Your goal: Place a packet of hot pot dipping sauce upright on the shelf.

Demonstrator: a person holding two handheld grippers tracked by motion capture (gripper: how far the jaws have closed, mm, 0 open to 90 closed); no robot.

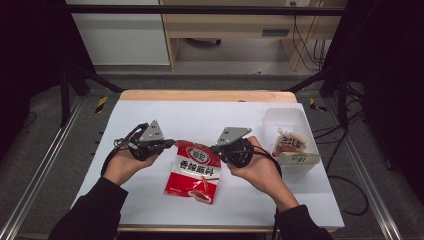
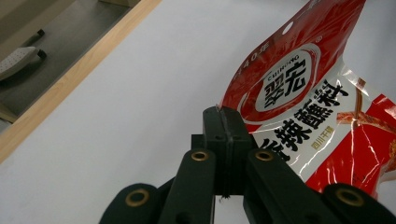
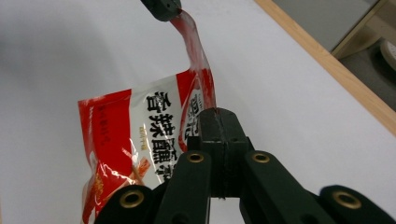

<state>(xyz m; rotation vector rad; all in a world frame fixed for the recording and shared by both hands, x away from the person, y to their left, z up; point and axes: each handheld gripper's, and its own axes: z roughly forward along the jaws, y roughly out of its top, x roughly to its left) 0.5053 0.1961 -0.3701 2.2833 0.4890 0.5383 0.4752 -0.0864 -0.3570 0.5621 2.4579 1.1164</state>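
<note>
A red and white snack bag (image 1: 194,171) with black Chinese print lies in the middle of the white table (image 1: 175,115), its top edge lifted. My left gripper (image 1: 172,143) is shut on the bag's top left corner, and my right gripper (image 1: 214,148) is shut on the top right corner. In the left gripper view the closed jaws pinch the bag (image 2: 299,98) at its red edge (image 2: 224,112). In the right gripper view my jaws (image 3: 215,114) clamp the bag (image 3: 154,126), and the other gripper's tip (image 3: 161,7) holds the far corner.
A clear plastic bin (image 1: 290,122) stands at the table's right side with a small pouch (image 1: 290,142) inside. The table's wooden far edge (image 1: 205,95) runs along the back. Black frame posts stand at both sides.
</note>
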